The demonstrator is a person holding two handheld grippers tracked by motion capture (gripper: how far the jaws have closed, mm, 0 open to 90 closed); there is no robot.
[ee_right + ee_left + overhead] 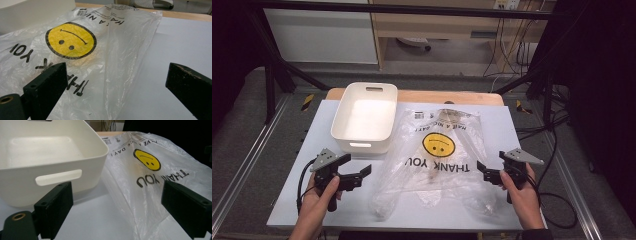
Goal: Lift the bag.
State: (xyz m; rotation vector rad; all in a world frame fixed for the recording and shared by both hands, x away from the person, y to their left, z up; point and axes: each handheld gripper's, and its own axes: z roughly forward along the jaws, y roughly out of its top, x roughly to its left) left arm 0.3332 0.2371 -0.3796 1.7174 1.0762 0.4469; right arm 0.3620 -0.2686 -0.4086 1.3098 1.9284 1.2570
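High view puts the left gripper low on the white table, held in the person's left hand, its jaws spread wide with nothing between them. Just ahead of it stands the white bin, its slotted near wall facing the jaws; to its right, close by but not touched, lies the clear plastic bag printed with a yellow smiley face and "THANK YOU". Left gripper view shows the bin ahead on the left and the bag spreading behind the right jaw. On the bag's far side the right gripper is also released, jaws apart, pointing at the bag's edge without contact. Right gripper view has the bag lying flat ahead and to the left, bare table to the right.
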